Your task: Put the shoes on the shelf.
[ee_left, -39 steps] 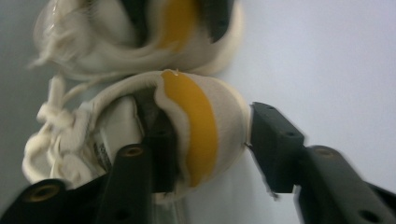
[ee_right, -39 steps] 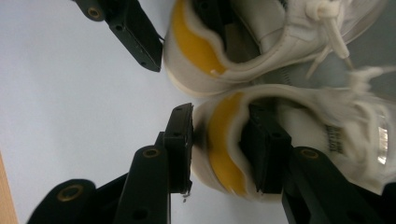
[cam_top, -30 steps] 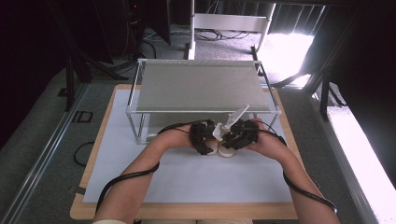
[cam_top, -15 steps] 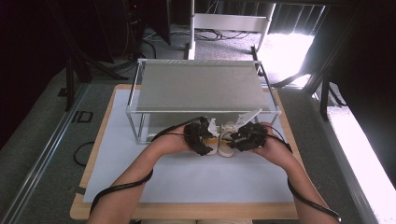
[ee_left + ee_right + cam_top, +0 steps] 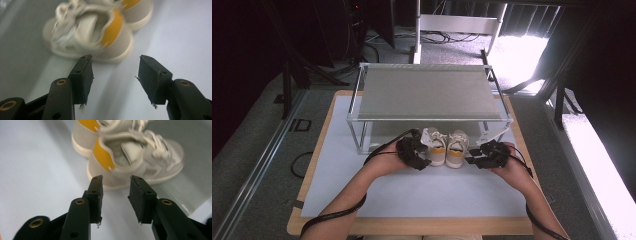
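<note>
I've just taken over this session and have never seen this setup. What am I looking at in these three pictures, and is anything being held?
There is no robot arm: a person holds a hand-held two-jaw gripper in each hand. The high view looks down on a wooden table with a white mat. The left gripper and the right gripper sit either side of a pair of small cream shoes with yellow heel patches. The shoes stand side by side at the front edge of a metal-framed rack with a grey shelf top, toes pointing under it.

The other two pictures come from cameras riding on each gripper, looking along its black jaws. In the left gripper view the jaws stand wide apart, short of the nearer shoe. In the right gripper view they stand apart too, just short of the shoe's heel. Nothing is held.
</note>
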Action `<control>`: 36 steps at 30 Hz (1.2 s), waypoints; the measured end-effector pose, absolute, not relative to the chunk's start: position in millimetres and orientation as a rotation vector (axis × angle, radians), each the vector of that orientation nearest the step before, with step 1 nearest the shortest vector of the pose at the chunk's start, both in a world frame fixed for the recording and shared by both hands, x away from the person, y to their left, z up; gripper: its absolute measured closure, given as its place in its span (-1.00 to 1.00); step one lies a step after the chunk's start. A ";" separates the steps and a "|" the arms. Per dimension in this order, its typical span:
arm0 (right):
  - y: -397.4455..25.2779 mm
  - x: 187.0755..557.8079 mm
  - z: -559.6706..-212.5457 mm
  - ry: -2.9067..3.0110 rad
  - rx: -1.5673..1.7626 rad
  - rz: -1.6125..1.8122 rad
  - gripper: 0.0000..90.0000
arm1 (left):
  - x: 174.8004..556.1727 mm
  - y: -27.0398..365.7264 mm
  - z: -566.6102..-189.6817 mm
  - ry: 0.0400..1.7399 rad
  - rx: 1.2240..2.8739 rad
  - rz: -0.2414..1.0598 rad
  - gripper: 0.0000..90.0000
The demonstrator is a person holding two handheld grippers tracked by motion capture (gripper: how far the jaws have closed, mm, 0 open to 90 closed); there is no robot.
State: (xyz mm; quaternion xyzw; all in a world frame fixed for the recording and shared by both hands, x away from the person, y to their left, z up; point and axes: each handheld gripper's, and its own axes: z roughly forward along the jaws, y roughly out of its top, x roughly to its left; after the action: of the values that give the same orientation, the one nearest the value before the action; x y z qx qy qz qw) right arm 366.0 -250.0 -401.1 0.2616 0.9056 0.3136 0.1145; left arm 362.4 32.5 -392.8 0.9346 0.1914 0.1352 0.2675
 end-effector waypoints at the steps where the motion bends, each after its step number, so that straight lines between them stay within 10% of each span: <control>1: -252.2 366.3 -404.2 2.645 0.785 0.926 0.44 | 363.8 35.2 -396.6 0.538 2.513 0.371 0.00; 29: -244.2 399.1 -451.2 2.359 1.078 1.009 0.86 | 408.9 32.6 -436.9 0.779 2.410 0.470 0.00; 36: -247.8 403.5 -453.1 2.338 1.146 1.049 0.65 | 406.6 35.6 -438.4 0.789 2.393 0.479 0.00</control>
State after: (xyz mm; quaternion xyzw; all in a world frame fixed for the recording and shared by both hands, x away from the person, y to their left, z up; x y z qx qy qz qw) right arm 403.5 -247.8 -453.1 0.4027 0.8212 0.3685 0.1665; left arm 406.6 35.6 -438.4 0.8945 0.2949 0.1791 0.2843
